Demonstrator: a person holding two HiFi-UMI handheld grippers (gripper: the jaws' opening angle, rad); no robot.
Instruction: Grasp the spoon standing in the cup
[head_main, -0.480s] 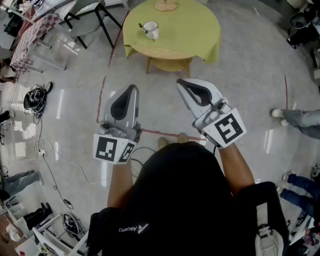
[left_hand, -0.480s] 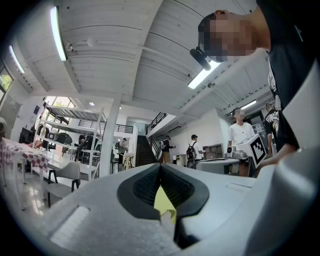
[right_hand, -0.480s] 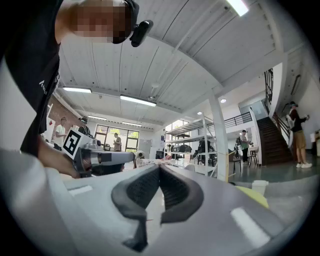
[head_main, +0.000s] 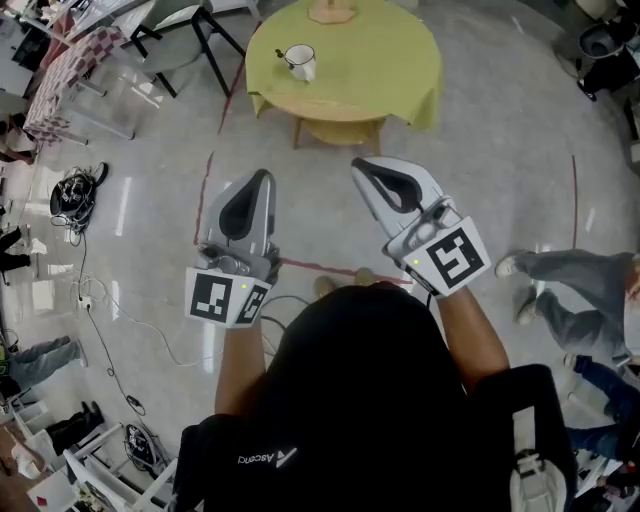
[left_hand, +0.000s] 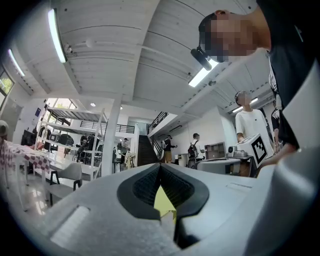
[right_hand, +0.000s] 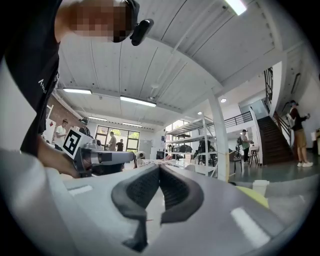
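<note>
The spoon (head_main: 286, 56) is standing in the cup (head_main: 302, 62) near the table's (head_main: 380, 70) left edge. The left gripper (head_main: 265, 178) and right gripper (head_main: 358, 165) are hovering well short of the table, jaws closed, empty; arriving closed risks toppling the cup.

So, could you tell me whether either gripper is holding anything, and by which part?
Nothing is held. The left gripper and right gripper are both shut and empty; the spoon stands untouched in the cup on the table ahead.
</note>
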